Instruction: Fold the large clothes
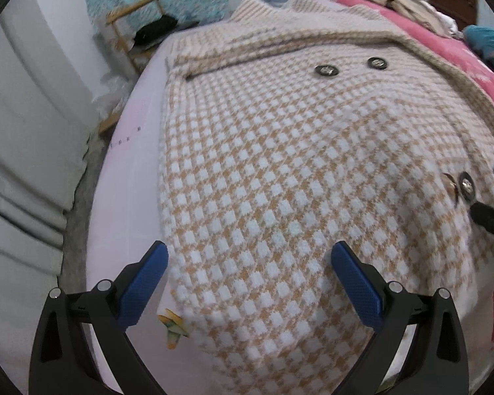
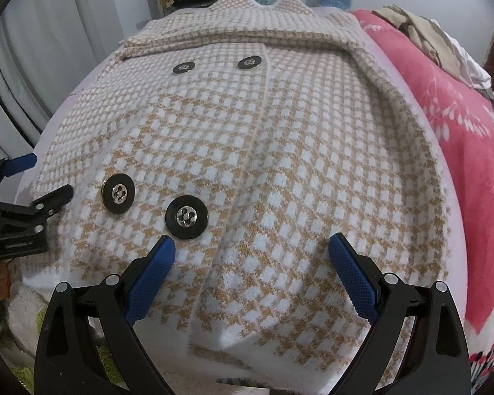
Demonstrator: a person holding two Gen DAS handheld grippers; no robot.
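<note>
Currently, the tan-and-white houndstooth knit coat [image 1: 280, 164] lies flat, button side up, on the pale pink bed sheet [image 1: 131, 197]. My left gripper [image 1: 248, 273] hovers spread wide over its near hem, empty. My right gripper [image 2: 252, 263] likewise stands apart, just below two black round buttons [image 2: 186, 216].

Pink floral blanket [image 2: 461, 138] beside pale sheet [image 1: 128, 197]; rumpled clothes [image 2: 428, 36], wooden rack [image 1: 131, 29] beyond.

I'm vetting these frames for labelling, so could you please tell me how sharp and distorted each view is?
Left wrist view: strong fisheye bulge, dark corner vignette, the tan-and-white checked knit coat slightly motion-blurred near its collar. Right wrist view: same bulge, sharper; glare glints on the black round buttons.
</note>
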